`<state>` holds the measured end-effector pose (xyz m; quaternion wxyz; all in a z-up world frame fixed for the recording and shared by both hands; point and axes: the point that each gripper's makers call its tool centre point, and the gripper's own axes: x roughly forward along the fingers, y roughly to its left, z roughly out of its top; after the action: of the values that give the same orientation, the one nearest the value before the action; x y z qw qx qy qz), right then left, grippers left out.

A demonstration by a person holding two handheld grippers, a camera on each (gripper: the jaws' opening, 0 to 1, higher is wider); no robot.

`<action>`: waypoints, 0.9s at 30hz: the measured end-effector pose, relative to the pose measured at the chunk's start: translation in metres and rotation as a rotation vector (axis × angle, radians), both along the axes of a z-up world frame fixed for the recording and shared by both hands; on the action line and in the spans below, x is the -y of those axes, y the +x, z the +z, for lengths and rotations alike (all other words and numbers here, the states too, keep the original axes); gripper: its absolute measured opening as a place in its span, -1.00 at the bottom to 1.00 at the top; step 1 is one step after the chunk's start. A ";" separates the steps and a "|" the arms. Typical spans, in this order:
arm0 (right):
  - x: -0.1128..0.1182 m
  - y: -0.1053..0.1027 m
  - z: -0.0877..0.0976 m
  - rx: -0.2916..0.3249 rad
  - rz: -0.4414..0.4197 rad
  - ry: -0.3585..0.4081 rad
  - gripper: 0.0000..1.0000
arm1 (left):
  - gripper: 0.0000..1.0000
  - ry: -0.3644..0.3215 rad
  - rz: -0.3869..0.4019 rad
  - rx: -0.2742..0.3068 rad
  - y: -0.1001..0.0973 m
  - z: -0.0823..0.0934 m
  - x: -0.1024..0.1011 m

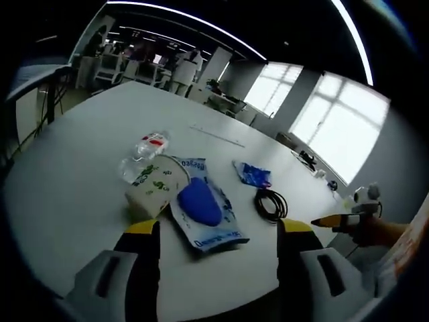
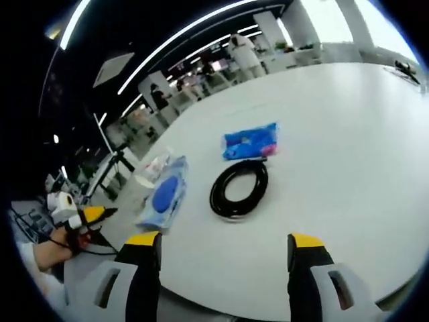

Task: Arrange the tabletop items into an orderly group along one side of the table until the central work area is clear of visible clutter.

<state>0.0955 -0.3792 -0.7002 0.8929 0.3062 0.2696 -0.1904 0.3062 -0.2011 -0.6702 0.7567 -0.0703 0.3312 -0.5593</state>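
Status: items form a loose cluster near the table's [image 1: 80, 154] near edge, none held; the wide white top beyond is bare, so the work is prob. at its start.

Left gripper [image 1: 218, 235]: jaws spread wide, nothing between them, hovering over the near edge; aimed at the clear pouch w/ a blue oval item [image 1: 201, 204]; this looks like a lineup for a first pick, judged from aim alone. Right gripper [image 2: 224, 251]: jaws likewise spread and empty, held over the near edge facing the cable coil [image 2: 239, 188]; approx. centred on it, prob. for the same reason.

Layout, left gripper view: paper cup [image 1: 153, 188] lies tipped on its side, touching the pouch's left edge; water bottle [image 1: 142, 155] lies flat just beyond the cup; blue packet [image 1: 252, 174] sits right of the pouch, apart from it; the coil is nearer than the packet, at the right.

Materials/shapes:
- pouch: glossy clear film, wrinkled, printed text; will flex and slide, so a pinch at an edge is advised;
- cup: pale paper w/ green print, tapered; crushes easily;
- bottle: clear plastic, red label, cylindrical; may roll;
- packet: crinkled blue foil, thin, flat;
- coil: black rubbery cable, round loops; may spring open if lifted by one strand;
- table: smooth matt white, low grip.
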 end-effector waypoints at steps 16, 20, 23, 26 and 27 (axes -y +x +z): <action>-0.005 0.003 -0.006 -0.019 0.035 0.017 0.54 | 0.40 -0.013 0.030 -0.015 0.007 -0.003 0.001; -0.010 0.005 -0.008 -0.031 0.063 0.017 0.53 | 0.40 -0.014 0.029 -0.012 0.006 -0.002 0.001; -0.011 0.006 -0.007 -0.030 0.070 0.020 0.53 | 0.40 -0.011 0.030 -0.009 0.005 -0.002 0.001; -0.011 0.005 -0.007 -0.032 0.077 0.022 0.53 | 0.41 -0.009 0.029 -0.001 0.004 -0.001 0.001; -0.011 0.005 -0.006 -0.032 0.081 0.021 0.53 | 0.41 -0.005 0.026 0.005 0.004 -0.001 0.001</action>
<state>0.1000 -0.3684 -0.7066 0.8922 0.3011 0.2982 -0.1561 0.3097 -0.2024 -0.6709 0.7646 -0.0751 0.3268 -0.5505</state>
